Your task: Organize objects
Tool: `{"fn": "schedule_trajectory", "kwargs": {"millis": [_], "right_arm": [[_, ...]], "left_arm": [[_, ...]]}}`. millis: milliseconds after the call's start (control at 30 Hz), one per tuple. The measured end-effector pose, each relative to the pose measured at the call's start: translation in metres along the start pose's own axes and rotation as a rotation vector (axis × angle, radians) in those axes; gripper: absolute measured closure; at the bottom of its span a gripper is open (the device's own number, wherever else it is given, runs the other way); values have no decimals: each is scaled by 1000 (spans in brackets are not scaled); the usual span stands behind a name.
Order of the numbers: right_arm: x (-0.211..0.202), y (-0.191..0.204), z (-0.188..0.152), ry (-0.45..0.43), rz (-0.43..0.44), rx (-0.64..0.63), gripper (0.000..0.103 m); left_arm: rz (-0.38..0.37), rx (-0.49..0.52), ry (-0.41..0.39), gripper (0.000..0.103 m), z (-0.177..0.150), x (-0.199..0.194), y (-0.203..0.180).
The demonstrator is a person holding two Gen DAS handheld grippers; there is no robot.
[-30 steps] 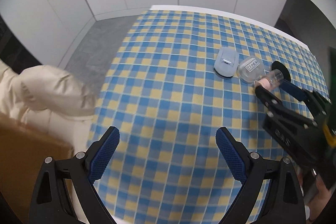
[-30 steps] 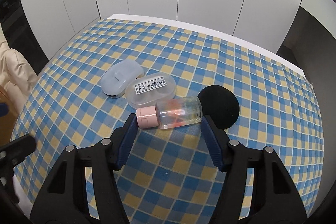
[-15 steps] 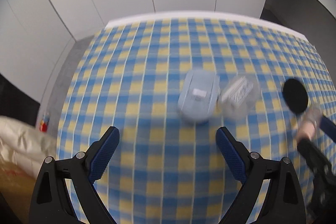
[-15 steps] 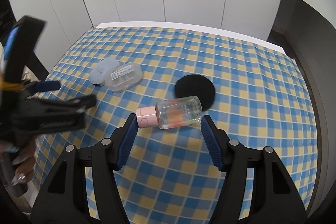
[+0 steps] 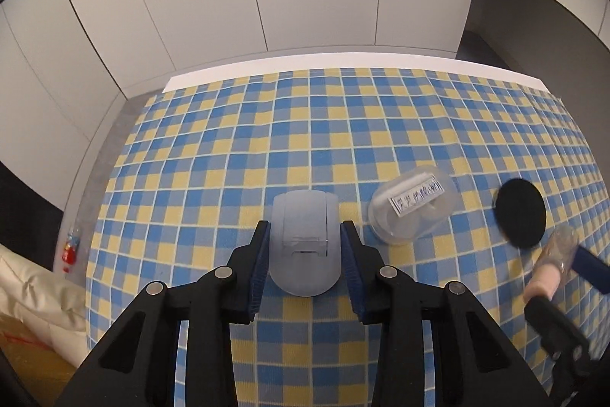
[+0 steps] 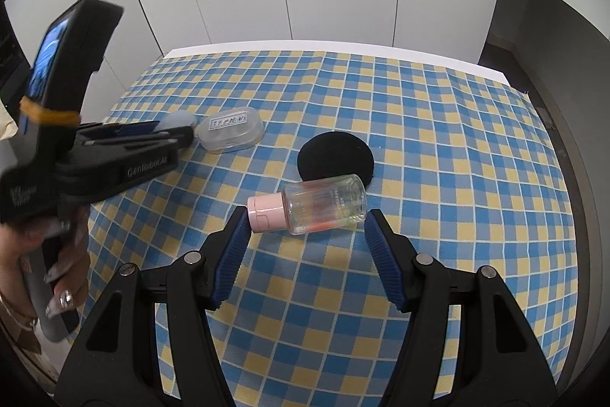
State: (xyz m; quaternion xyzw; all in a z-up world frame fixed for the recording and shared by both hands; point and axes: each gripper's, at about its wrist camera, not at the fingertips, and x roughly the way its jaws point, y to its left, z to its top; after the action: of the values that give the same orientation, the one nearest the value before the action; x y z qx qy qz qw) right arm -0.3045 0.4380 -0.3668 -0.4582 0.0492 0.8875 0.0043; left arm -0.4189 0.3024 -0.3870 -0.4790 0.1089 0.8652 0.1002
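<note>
Between my left tongs' point(image 5: 305, 254) ribbed blue pads, a frosted matt plastic case point(image 5: 304, 246) is sitting. My right tongs point(image 6: 307, 239) are gripping a glossy clear bottle point(image 6: 324, 204) with a smooth pink cap, over woven checked cloth point(image 6: 438, 147); beyond it a matt black disc point(image 6: 335, 155) is lying.

Frosted pale-blue plastic case point(image 6: 179, 120): in the right wrist view mostly hidden behind the left gripper point(image 6: 183, 136); only a rounded end shows. Clear oval plastic box with a white printed label point(image 5: 413, 210): label characters too small to read. Clear bottle with a pink cap point(image 5: 551, 264): in the left wrist view blurred and partly covered by the right gripper point(image 5: 560, 287), itself cut by the frame's edge. Small red object on the floor point(image 5: 69, 248): too small to identify.
</note>
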Motion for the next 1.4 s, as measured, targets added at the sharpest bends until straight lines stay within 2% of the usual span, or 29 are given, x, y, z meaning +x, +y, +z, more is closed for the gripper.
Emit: {"fn": "schedule_trajectory", "kwargs": {"millis": [200, 567, 833, 1167, 1400], "right_arm": [[-9, 0, 2, -4, -6, 22, 39], [-26, 1, 5, -10, -17, 65, 39], [-50, 3, 15, -8, -32, 88, 39], [-89, 16, 36, -14, -80, 69, 39], [-135, 28, 63, -57, -97, 43, 39]], "left_arm": [[-15, -20, 48, 67, -17, -18, -13], [-21, -42, 79, 67, -48, -49, -12], [-14, -21, 18, 67, -34, -102, -19], [-17, -69, -14, 67, -2, -147, 13], [-9, -121, -31, 67, 21, -191, 28]]}}
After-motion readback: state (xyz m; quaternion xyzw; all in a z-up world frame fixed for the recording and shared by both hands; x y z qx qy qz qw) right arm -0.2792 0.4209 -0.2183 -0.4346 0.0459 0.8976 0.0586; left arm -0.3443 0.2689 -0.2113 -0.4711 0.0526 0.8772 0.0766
